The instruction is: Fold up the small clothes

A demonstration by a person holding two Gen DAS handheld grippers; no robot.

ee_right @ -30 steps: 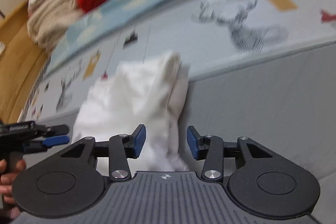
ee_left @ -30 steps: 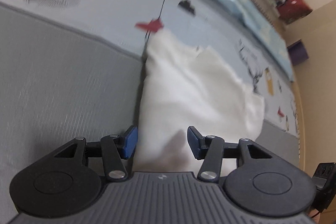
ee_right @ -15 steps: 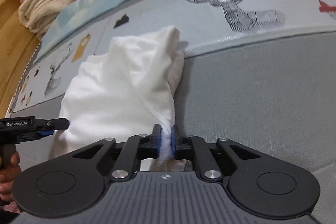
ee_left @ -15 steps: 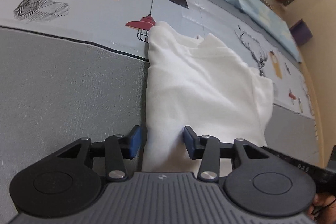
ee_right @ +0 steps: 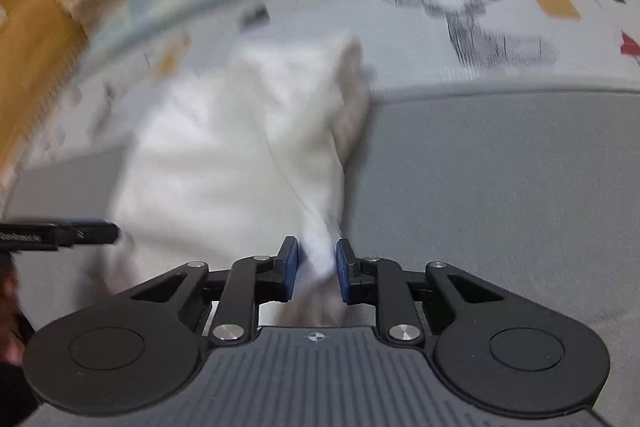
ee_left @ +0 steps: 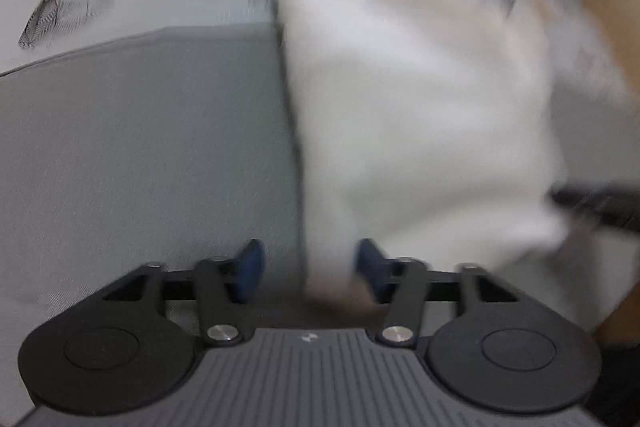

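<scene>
My left gripper (ee_left: pixel 308 269) has just been opening; its blue pads stand apart with the white garment's (ee_left: pixel 420 99) lower edge loose between them, at centre-right on the grey bed cover (ee_left: pixel 140 147). My right gripper (ee_right: pixel 316 269) has just eased slightly wider, a bunched corner of the garment (ee_right: pixel 240 147) between its pads.

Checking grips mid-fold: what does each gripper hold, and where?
Right gripper: near corner of the white cloth garment sits between its fingers, grip unclear. Left gripper: open around the near edge.
</scene>
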